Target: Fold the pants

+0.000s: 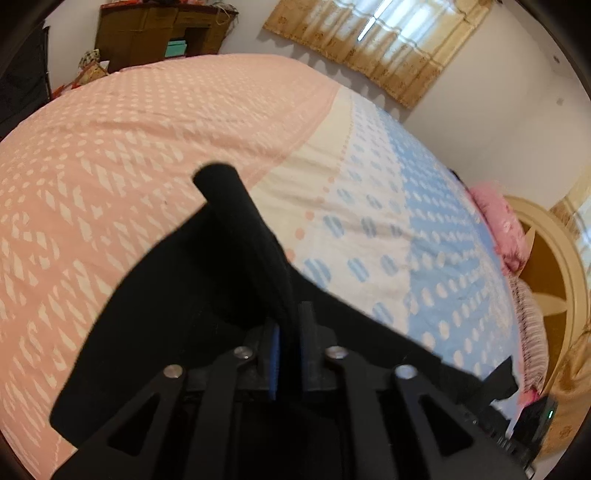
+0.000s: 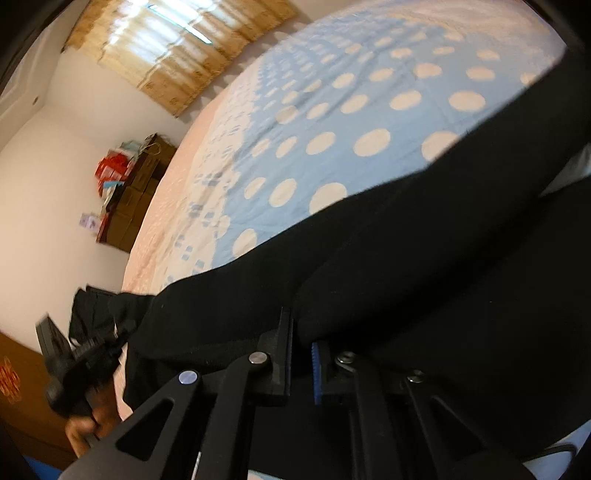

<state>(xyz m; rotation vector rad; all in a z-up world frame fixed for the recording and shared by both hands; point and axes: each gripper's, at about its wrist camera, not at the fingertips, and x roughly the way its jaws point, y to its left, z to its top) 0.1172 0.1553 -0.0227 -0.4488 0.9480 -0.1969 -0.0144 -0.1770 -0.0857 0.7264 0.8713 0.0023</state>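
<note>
A bed (image 1: pixel 147 155) fills most of both views, its cover pink with pale dashes on one side and blue with cream dots on the other. Behind it, white walls and a window with tan curtains (image 1: pixel 388 44).

Only my left camera shows the brown cabinet (image 1: pixel 159 33) at the far wall clearly, a pink pillow (image 1: pixel 502 229) at the bed's right edge, and a round wooden headboard (image 1: pixel 550 258) beyond it. In that view my left tool (image 1: pixel 290 332) is clamped nearly shut on a thick fold of the black pants (image 1: pixel 207 295); the cloth rises between the blue pads in a rolled ridge and spreads out to both sides above the cover.

My right camera sees what the left cannot: the left tool from outside, low at the left, with my hand (image 2: pixel 88 428) wrapped round its grip and the pants stretching from it across the frame. There the right tool (image 2: pixel 301 354) pinches the pants' edge, jaws drawn close with a narrow gap, cloth draped over the right finger. Stacked boxes (image 2: pixel 129 192) sit against the wall.
</note>
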